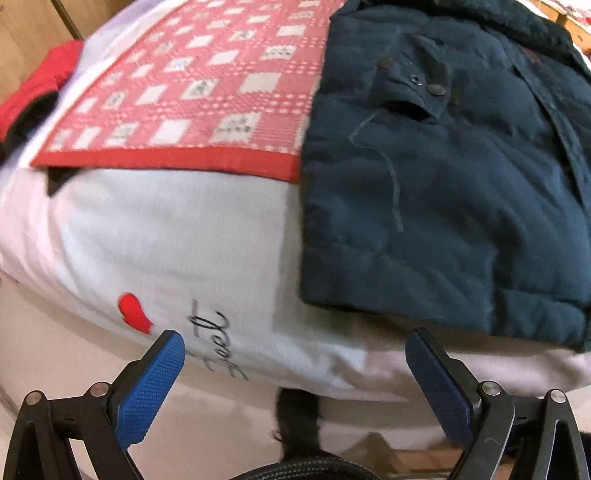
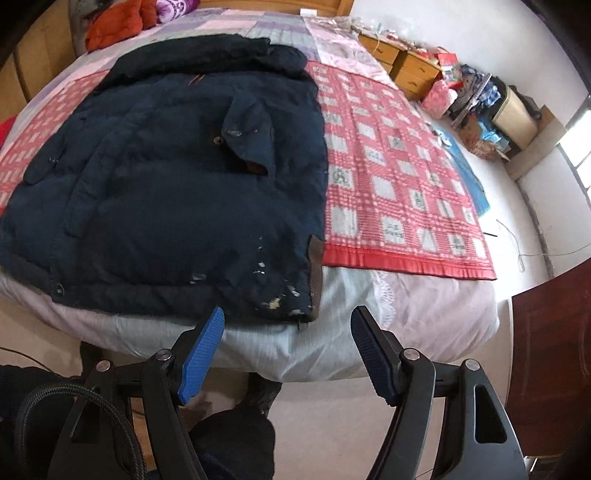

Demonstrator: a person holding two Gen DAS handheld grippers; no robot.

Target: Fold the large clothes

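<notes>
A bed (image 2: 424, 314) fills both views, covered with a pale sheet (image 1: 166, 229) that drapes over its near edge. On the sheet lies a red checked mat (image 2: 399, 177) with a plain red border, and over the mat's middle a dark blue padded jacket (image 2: 166, 192) is spread flat, hem toward the near edge, collar toward the far end. The jacket's hem reaches past the mat onto the sheet, close to the edge of the bed. Pale stains mark its near right corner, and a pocket flap with snaps sits mid-body. Orange bedding (image 2: 114, 26) is bunched at the head of the bed; wooden drawers (image 2: 406, 62) and clutter stand along the far wall. In the left view a red heart (image 1: 135, 312) and dark script are printed on the sheet. The left gripper (image 1: 295, 350) hovers over the sheet edge beside the jacket's near left corner, jaws wide apart and empty. The right gripper (image 2: 288, 328) hangs just off the stained corner, jaws likewise spread, nothing between them.
</notes>
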